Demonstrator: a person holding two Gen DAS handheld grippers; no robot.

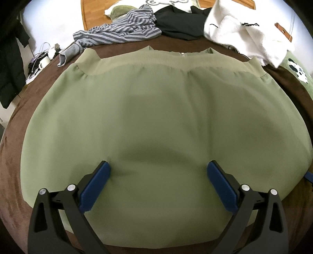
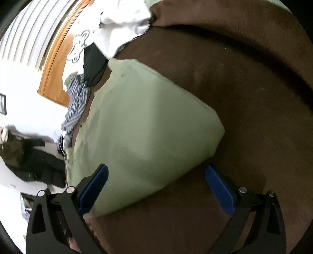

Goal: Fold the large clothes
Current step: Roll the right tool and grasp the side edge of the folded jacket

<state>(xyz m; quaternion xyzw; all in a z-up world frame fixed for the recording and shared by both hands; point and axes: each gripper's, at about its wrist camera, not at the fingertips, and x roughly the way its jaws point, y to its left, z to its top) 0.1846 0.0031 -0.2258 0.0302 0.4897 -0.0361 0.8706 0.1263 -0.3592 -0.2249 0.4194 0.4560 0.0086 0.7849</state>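
Observation:
A large olive-green garment (image 1: 152, 117) lies folded and flat on the brown bed cover (image 1: 11, 156), its ribbed hem (image 1: 156, 60) at the far side. My left gripper (image 1: 158, 166) is open just above the near part of the garment, holding nothing. In the right wrist view the same garment (image 2: 148, 132) shows as a folded block with a rounded corner at the right. My right gripper (image 2: 156, 169) is open over that near corner, one finger over the cloth and the other over the brown cover (image 2: 244, 101). It holds nothing.
At the far edge of the bed lie a blue-grey striped garment (image 1: 121, 31), a black garment (image 1: 180, 25) and a white fleece piece (image 1: 244, 33). A wooden headboard (image 1: 92, 17) stands behind them. A white mug (image 1: 44, 62) and cables sit at the far left.

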